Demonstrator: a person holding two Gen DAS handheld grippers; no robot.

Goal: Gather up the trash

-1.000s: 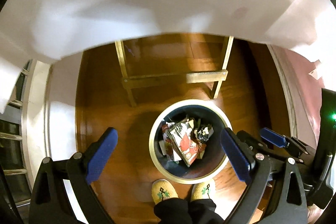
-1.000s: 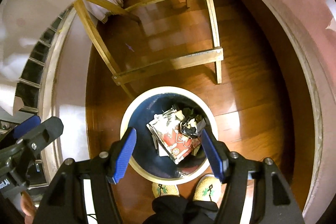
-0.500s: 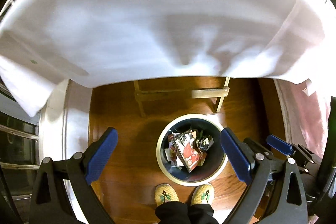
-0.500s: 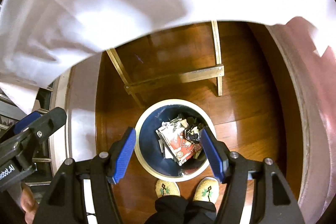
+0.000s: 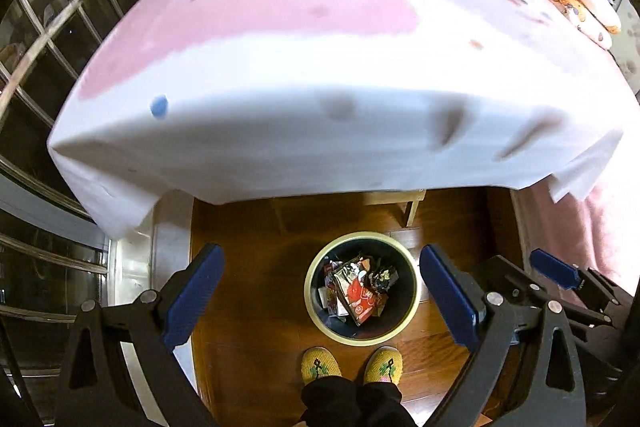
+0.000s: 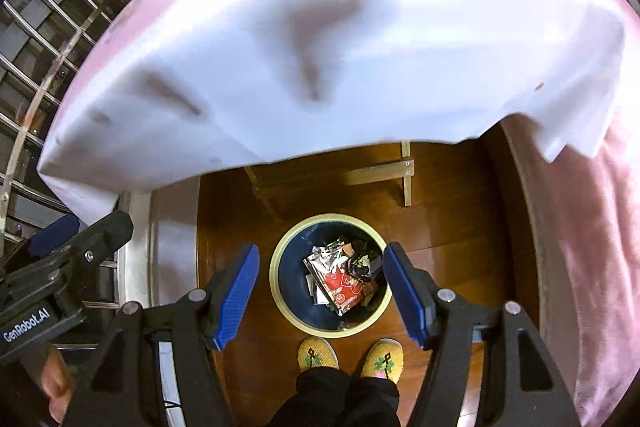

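A: Entry, both wrist views. The trash (image 5: 358,293), crumpled red and silver wrappers, is seen lying inside the round bin (image 5: 320,319) on the wooden floor, directly in front of a pair of yellow slippers (image 5: 320,365). Nothing is held.

B: Finger state to be recorded.

A: The left gripper (image 5: 320,297) is noted with its blue pads set wide and nothing between them. The right gripper (image 6: 320,297) is noted as opening, jaws wide, no item clamped; only the bin is framed in the gap, far below.

B: Step in hand?

A: A deposit is judged complete for this load. The next move is judged to call for a search of the surroundings for remaining litter, then an approach with the jaws kept apart.

B: Surroundings and obstructions?

A: A table under a white and pink tablecloth (image 5: 320,75) is noted just beyond the bin; its hanging edge hides much of the floor, and a wooden table leg (image 6: 406,179) stands near the bin. A pink bedspread (image 6: 592,267) lies to the right, a window grille (image 5: 52,39) to the left. No loose trash is visible on the tablecloth, though the picture is blurred.
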